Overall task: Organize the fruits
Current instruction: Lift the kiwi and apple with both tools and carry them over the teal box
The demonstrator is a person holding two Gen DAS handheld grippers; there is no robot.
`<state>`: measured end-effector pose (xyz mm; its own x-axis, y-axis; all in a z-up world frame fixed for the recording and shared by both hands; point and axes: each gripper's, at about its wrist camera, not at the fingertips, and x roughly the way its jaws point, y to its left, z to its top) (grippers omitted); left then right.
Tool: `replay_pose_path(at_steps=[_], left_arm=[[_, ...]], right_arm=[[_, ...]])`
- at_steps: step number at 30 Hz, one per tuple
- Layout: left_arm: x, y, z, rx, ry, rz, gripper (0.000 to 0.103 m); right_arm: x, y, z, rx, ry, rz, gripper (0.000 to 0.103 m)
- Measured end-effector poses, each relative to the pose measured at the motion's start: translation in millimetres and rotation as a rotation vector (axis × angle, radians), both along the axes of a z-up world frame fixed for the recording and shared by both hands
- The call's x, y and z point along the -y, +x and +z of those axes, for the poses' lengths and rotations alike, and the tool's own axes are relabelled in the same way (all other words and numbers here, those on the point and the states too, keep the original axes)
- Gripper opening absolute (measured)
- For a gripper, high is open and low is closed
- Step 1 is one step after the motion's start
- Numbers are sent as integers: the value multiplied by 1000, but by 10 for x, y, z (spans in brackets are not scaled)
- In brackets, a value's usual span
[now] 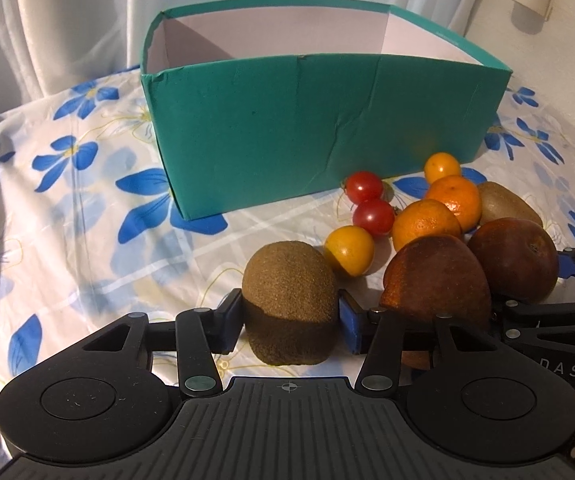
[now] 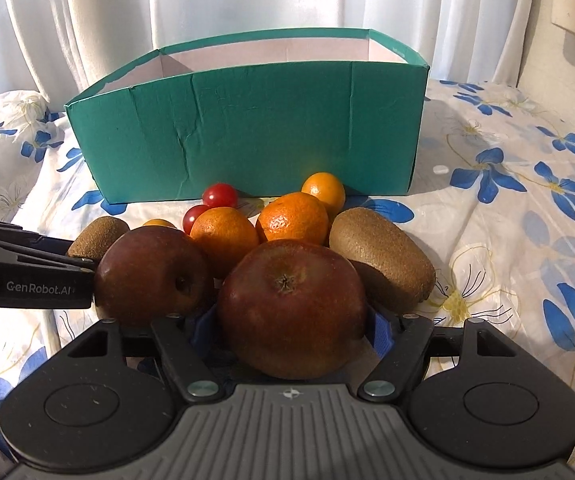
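Observation:
A teal cardboard box (image 1: 307,120) stands open at the back, also in the right wrist view (image 2: 247,132). Fruit lies in a pile before it. My left gripper (image 1: 290,314) is shut on a brown kiwi (image 1: 289,292) that rests on the cloth. My right gripper (image 2: 293,330) is shut on a dark red apple (image 2: 291,304), which shows in the left wrist view (image 1: 515,260). A second dark red apple (image 2: 151,276) lies beside it. Two mandarins (image 2: 223,236), a second kiwi (image 2: 383,256), red cherry tomatoes (image 1: 373,216) and small yellow-orange fruits (image 1: 349,250) lie between.
A white cloth with blue flowers (image 1: 67,200) covers the surface. White curtains (image 2: 247,0) hang behind the box. The left gripper's body (image 2: 27,280) reaches in from the left of the right wrist view.

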<state>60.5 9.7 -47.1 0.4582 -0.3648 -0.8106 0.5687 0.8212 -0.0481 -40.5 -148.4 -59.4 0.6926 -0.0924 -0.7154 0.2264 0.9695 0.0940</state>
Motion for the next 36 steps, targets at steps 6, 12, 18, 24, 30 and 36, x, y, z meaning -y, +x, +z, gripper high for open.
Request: replay_pose_path(at_steps=[6,12,18,24,30,36], left_arm=[[-47,-128,234,25,-33,5,53],[-9,-208,636,80,-49,8,53],[135,-115,1160,187,-20,88,53],[316,152,1615,270,-7,196,53],[415,279,1699,298,3,268,53],[404,295,1604,254,13,284,53]], right_arm=[[20,-90,180,38,-16,6,73],[100,-152,466,99,-12,-6,73],[239,-72,872,210,-44,-21,73],[415,143,1344,325,-92,-25,73],[516,294,1618,420,-119,-31,73],[501,321,1556,409,-104,-18,73]])
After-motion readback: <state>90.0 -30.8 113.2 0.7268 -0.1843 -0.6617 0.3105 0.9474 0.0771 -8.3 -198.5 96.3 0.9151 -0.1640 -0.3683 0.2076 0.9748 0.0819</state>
